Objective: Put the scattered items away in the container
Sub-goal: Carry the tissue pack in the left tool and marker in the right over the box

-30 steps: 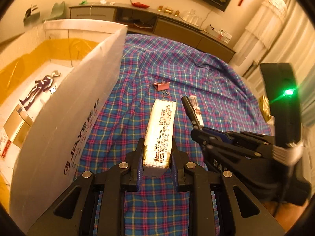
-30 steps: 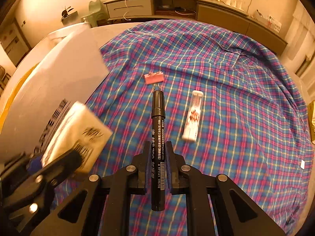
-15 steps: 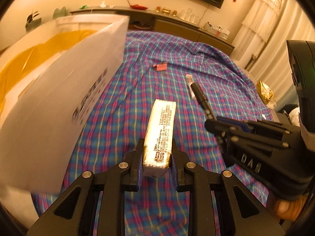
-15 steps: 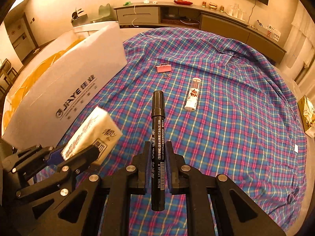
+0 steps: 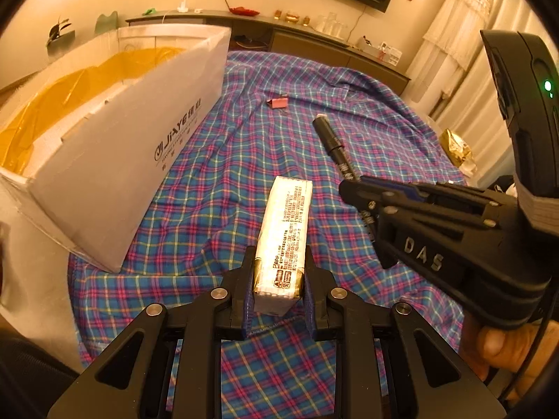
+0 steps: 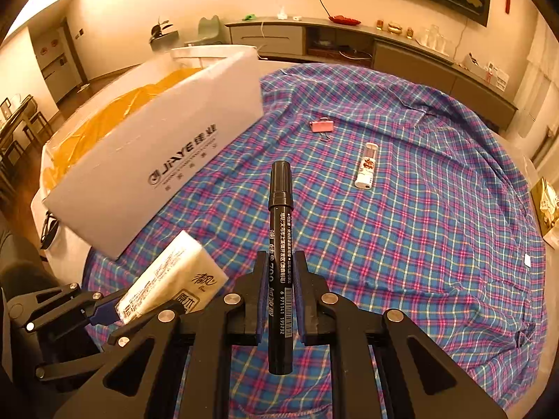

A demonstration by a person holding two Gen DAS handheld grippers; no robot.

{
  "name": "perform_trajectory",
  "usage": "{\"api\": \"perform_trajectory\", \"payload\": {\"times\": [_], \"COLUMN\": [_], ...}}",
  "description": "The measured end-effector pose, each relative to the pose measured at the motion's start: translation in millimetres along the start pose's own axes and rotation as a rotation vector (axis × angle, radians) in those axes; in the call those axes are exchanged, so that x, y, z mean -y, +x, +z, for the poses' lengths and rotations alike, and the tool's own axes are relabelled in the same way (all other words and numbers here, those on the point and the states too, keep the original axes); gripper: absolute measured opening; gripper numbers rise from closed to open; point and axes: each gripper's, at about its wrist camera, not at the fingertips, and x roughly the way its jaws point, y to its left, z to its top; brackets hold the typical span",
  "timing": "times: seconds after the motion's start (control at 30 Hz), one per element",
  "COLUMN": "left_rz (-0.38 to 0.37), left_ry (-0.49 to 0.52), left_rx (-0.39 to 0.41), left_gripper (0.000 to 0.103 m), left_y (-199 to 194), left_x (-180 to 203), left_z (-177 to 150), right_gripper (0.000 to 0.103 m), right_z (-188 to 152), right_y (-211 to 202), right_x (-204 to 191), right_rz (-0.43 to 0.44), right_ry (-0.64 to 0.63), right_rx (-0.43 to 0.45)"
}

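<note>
Beside box [image 6: 146, 160], plaid cloth [image 6: 401, 244]

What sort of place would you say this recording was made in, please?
Most likely a home living room: a long low sideboard with ornaments runs along the wall, pale curtains hang at the right, and a table is covered by a plaid cloth.

My black marker [image 6: 280, 244] carries white print, and my tissue pack [image 5: 283, 241] is white. Beneath lies blue-and-pink plaid cloth [image 6: 419, 227]; the white box [image 5: 115, 160] is lined yellow.
</note>
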Motion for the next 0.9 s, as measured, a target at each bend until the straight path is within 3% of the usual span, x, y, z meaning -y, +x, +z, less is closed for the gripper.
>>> {"api": "perform_trajectory", "payload": {"times": [0.9], "left_rz": [-0.010], "left_ry": [-0.062], "left_rx": [0.111], "left_gripper": [0.024], "left_y": [-82], "left_x": [-21], "left_z": [15], "right_gripper": [0.015], "right_z": [0], "right_y": [-63], "right_x": [-42], "right_rz": [0.143], "right_ry": [-0.080], "right_rx": [0.101]}}
